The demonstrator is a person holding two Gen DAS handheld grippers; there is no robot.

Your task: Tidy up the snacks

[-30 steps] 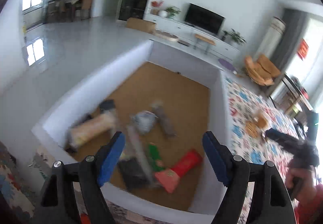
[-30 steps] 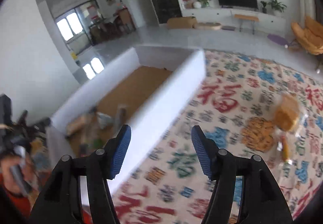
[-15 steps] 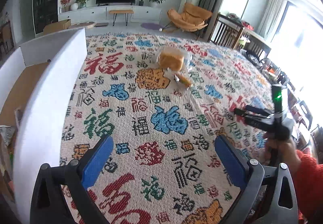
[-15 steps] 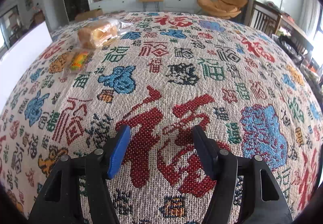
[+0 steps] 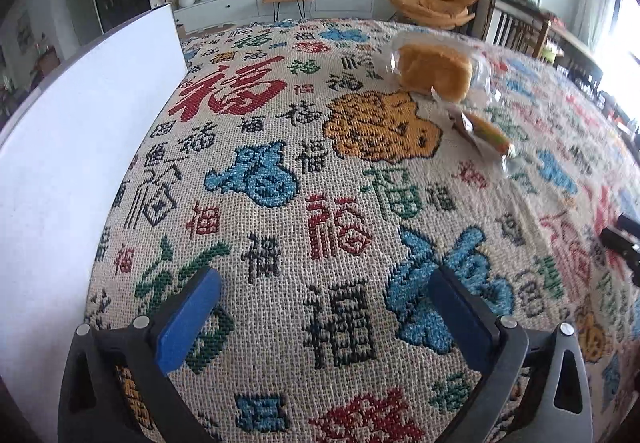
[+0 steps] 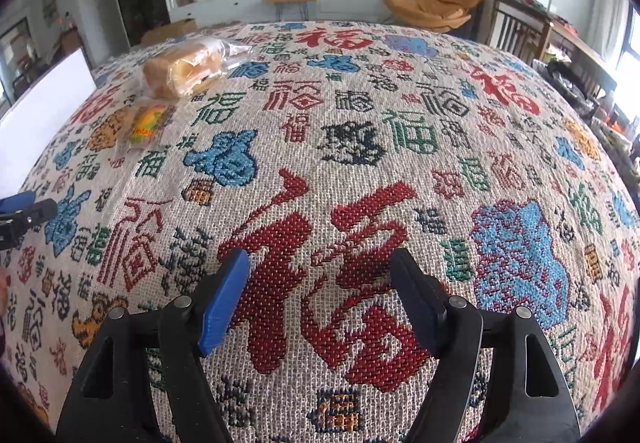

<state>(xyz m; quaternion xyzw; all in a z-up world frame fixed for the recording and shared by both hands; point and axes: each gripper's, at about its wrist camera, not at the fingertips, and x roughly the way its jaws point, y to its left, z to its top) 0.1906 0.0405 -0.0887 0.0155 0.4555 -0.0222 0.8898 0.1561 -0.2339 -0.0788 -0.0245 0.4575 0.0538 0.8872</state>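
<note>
Both the left gripper [image 5: 326, 319] and right gripper [image 6: 320, 299] are opening, empty, above the patterned cloth [image 5: 280, 243]; best reach far toward the bagged bread [image 5: 434, 71].

The left gripper [image 5: 324, 307] tilts steeply downward, its jaws opening wide with nothing between the blue pads [image 5: 186, 327]. The right gripper [image 6: 320, 297] tilts down likewise, its jaws opening, empty too; its tip shows at the left view's right edge.
</note>
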